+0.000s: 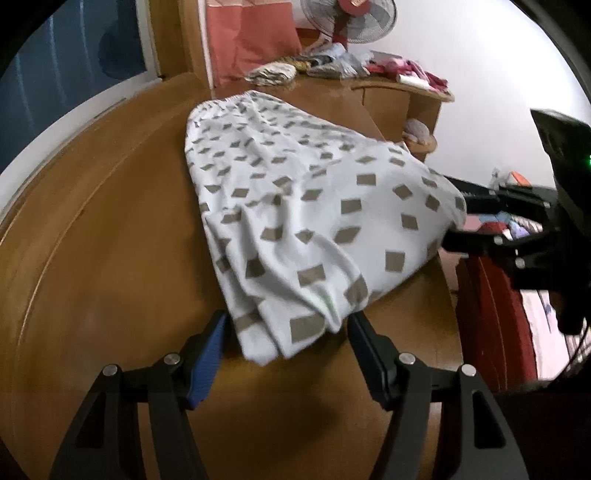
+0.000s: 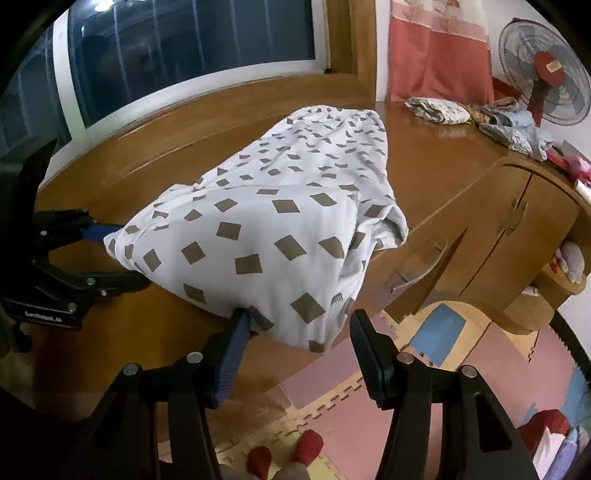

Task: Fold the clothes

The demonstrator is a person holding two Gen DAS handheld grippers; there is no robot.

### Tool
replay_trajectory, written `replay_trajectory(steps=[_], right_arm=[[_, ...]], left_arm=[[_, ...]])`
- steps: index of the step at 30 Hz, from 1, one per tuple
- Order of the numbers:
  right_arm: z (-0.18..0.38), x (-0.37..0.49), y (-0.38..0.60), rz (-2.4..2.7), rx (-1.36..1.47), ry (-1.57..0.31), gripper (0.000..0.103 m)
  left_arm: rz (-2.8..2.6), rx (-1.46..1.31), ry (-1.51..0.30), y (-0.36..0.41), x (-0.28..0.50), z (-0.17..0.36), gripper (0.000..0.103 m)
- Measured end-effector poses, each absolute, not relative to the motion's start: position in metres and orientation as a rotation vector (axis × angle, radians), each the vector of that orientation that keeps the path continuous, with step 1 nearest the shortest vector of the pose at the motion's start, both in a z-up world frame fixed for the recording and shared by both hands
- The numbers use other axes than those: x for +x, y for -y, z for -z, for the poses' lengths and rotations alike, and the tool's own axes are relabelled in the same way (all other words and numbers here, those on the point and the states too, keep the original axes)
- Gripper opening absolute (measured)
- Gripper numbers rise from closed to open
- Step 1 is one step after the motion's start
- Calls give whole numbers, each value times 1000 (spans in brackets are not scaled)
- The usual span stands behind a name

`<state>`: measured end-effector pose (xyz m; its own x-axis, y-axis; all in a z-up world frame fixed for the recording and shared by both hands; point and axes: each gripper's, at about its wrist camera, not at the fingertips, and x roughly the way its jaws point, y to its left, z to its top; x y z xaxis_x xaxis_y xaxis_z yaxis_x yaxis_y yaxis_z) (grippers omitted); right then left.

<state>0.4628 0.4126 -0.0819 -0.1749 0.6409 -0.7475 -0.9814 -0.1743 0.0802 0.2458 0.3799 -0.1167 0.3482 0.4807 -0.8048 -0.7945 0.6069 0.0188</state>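
Both claws, your left (image 1: 286,332) and right (image 2: 299,328), gape wide around the near end of the cloth (image 1: 295,206), gripping nothing. It lies doubled over on the desk (image 1: 110,240), overhanging the right edge; pinch one layer only and the fold could slide off.

My left gripper (image 1: 286,332) is spread wide, and the near corner of the white cloth (image 1: 295,221) with brown diamonds lies between its blue-padded fingers (image 1: 210,354) on the wooden table (image 1: 110,258). At the right edge my right gripper (image 1: 456,218) meets the cloth's far corner. Behind stand a fan (image 1: 354,18), a pink curtain (image 1: 247,40) and heaped clothes (image 1: 332,64).
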Motion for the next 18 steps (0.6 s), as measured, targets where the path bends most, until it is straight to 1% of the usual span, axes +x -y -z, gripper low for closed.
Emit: replay_trajectory(steps=[1,2,3,4,5,6,7,10,18], right_arm=[[81,462,-413,-1665,-676,-688,34],[81,461,-412,-1667,-671,-692,30],[80,460,-411,-1667,-668,-688,27],[79,458,-409,-1668,-668,-678,20],[76,456,-407,-1673,-666,-670,17],[72,456,-405,-1680,-660,-664,16],[68,456,-403,-1688,-651,-659,15],[54,459,-399,-1715,-615,-646,13],[16,466,-388,-1786,-518,-609,8]], left_arm=[[-863,-407,-868,-381,247,117,63],[-864,-405,-865,-381,249,117,60],[-863,-401,-862,-380,250,117,46],[-859,-395,-860,-377,252,114,39],[-855,-388,-858,-374,254,112,39],[-855,-380,-856,-372,256,110,34],[-856,-375,-852,-372,255,107,32],[-836,-392,-823,-372,249,91,30],[-843,-369,-755,-378,246,46,30]])
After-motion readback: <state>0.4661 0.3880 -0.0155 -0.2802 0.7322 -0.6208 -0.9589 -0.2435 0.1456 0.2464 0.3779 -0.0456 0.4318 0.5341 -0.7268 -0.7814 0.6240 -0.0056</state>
